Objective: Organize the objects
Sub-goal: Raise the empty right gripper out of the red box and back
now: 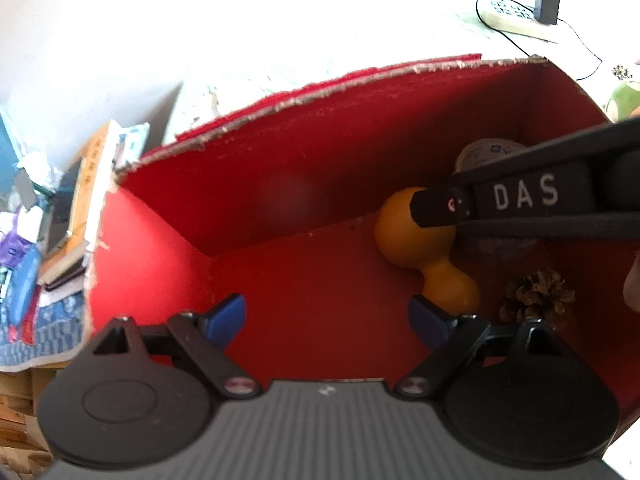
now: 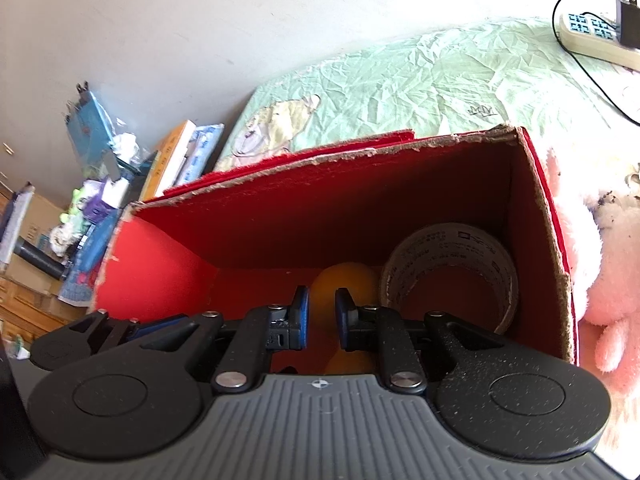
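A red cardboard box (image 1: 280, 152) (image 2: 320, 200) stands open at the top on a bed. On its floor lie an orange gourd-shaped toy (image 1: 408, 240) (image 2: 346, 280), a roll of clear tape (image 2: 448, 248) (image 1: 484, 152) in the far right corner, and a pine cone (image 1: 536, 296). My left gripper (image 1: 326, 314) hangs open over the bare red floor, its right finger close beside the gourd's small end. My right gripper (image 2: 322, 300) (image 1: 430, 210) reaches in from the right, shut to a narrow slit, with its tips at the gourd's large bulb. Nothing is pinched between its pads.
The box sits on a green patterned bedsheet (image 2: 400, 80). A power strip with a black adapter and cable (image 1: 516, 16) (image 2: 592, 36) lies behind it. A pink plush toy (image 2: 608, 264) presses against the box's right wall. Stacked books (image 1: 88, 200) (image 2: 176, 156) and clutter fill the left.
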